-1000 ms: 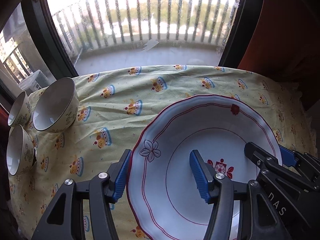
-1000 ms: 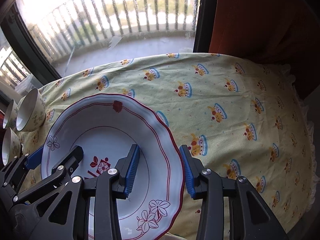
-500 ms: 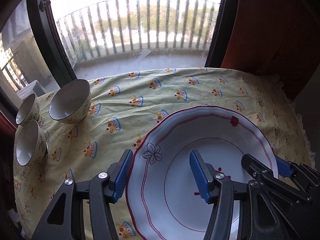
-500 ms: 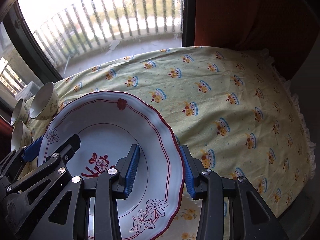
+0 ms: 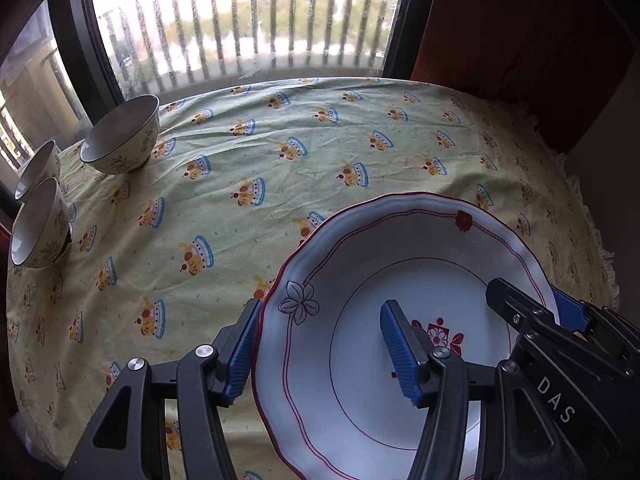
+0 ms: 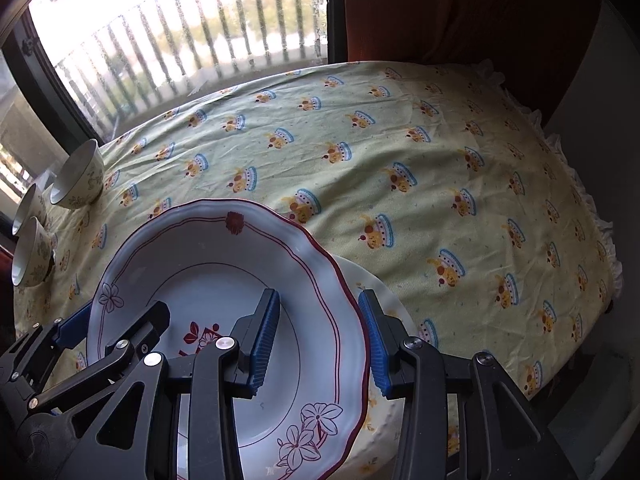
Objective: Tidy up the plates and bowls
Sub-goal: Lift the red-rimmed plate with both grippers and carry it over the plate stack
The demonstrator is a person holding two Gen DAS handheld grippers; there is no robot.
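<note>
A white deep plate (image 5: 420, 248) with a red scalloped rim and flower prints hangs just above the yellow tablecloth. My left gripper (image 5: 320, 306) is shut on its left rim, one finger outside and one inside. On the opposite rim my right gripper (image 6: 319, 296) is shut the same way. The right wrist view shows the same plate (image 6: 208, 256) and the left gripper (image 6: 120, 316) on its far side. A second white plate (image 6: 368, 276) lies on the cloth, partly under the held plate. Three patterned bowls (image 5: 120, 140) (image 5: 38, 220) (image 5: 36, 160) stand at the table's far left.
The tablecloth (image 6: 440, 168) with crown prints covers the table, and its frilled edge (image 6: 600, 248) drops off at the right. A window with a balcony railing (image 5: 248, 28) is behind the table, and a dark red curtain (image 5: 520, 20) hangs at the back right.
Both grippers have carried the red-rimmed plate to the right, away from the bowls. The second white plate has come into view beneath its right side.
</note>
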